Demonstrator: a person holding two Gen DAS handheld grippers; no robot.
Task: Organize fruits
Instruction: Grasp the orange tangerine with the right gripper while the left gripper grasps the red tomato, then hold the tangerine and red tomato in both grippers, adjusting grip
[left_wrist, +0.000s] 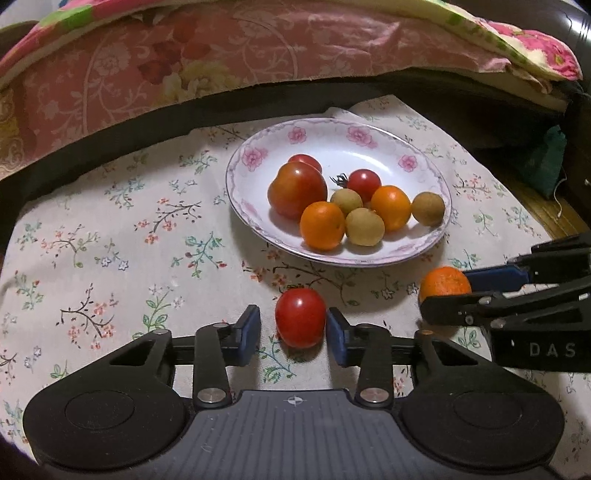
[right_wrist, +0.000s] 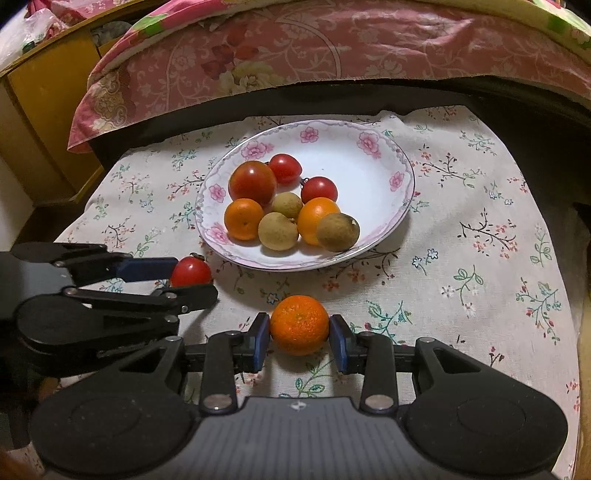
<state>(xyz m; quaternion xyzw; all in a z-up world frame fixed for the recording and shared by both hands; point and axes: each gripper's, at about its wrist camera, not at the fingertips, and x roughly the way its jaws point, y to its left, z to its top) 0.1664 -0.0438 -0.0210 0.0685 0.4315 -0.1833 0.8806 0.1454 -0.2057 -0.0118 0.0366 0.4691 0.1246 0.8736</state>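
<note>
Cloth: pale woven fabric (left_wrist: 110, 236) printed with small flowers and dark twigs, spread flat under everything.
Plate: shallow oval china plate (left_wrist: 332, 136), glossy white, pink blossoms around the rim, on the far middle of the cloth.
Plate contents: one large smooth tomato (left_wrist: 297, 190), two small red ones, two matte oranges, three dull tan round fruits, all crowded at the near side.
Loose tomato: small, shiny, round red tomato (left_wrist: 300, 317) on the cloth just near of the plate, left of the loose orange.
Left gripper: left gripper (left_wrist: 293, 326), black arms with blue pads, straddling the loose tomato; right pad touching its side, left pad apart from it with a sliver of cloth showing, so no pinch yet.
Loose orange: round orange (right_wrist: 299, 324) with pebbled skin, on the cloth near of the plate, right of the tomato.
Right gripper: right gripper (right_wrist: 299, 338), pads pressed on both sides of the orange, pinching it.
Background: pink floral quilt (right_wrist: 295, 55), soft and creased, draped along the far edge.
</note>
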